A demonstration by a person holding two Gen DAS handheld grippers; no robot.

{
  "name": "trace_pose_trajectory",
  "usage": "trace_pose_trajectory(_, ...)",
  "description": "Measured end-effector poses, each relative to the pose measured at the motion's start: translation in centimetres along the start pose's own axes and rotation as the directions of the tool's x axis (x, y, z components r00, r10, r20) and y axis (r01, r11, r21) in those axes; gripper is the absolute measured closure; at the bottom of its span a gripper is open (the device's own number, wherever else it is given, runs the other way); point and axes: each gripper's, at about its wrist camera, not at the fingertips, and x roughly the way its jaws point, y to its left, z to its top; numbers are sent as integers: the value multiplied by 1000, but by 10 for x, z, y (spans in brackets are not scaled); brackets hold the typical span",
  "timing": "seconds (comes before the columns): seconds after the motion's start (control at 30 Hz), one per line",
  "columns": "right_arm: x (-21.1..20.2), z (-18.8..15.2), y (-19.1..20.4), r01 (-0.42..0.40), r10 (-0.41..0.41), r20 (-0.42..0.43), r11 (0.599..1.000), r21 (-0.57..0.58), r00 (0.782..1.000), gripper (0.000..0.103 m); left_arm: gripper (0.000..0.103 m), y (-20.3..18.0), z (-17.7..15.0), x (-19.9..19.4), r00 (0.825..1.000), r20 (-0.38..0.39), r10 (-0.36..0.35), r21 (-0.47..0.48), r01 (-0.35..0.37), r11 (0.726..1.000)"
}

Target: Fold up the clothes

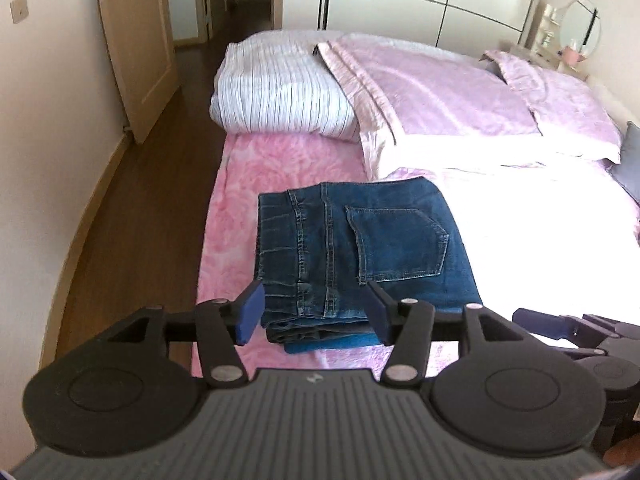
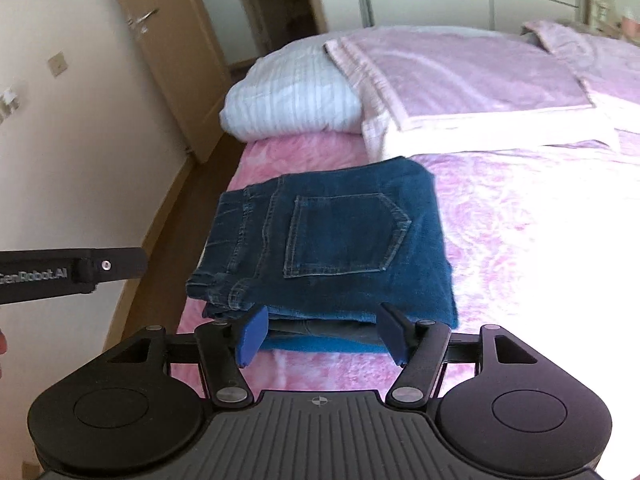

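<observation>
Bed with pink fleece blanket (image 1: 248, 168) bearing folded dark-blue denim jeans (image 1: 360, 248) near its left edge, fold apparently complete; left gripper (image 1: 316, 312) and right gripper (image 2: 320, 332) hover above, jaws apart and empty; next move likely fetching another garment.

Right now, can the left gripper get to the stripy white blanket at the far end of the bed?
Probably yes. The left gripper is open and empty above the folded jeans, and only bare pink bedspread lies before the striped blanket.
</observation>
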Motion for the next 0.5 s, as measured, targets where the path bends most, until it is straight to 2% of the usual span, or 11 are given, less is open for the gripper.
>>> trace_pose_trajectory(0.23,-42,-29,24,48,-53,74,997,59,996,39,52,10,-20,-44,999,43,-24,23,23,999)
trace_pose_trajectory(0.33,-56,-45,37,54,-60,81,996,75,995,39,52,18,-34,-59,999,45,3,17,-4,1000)
trace_pose_trajectory(0.5,-80,-71,61,92,-96,68,994,54,993,39,48,23,-53,-82,1000,28,2,33,-3,999)
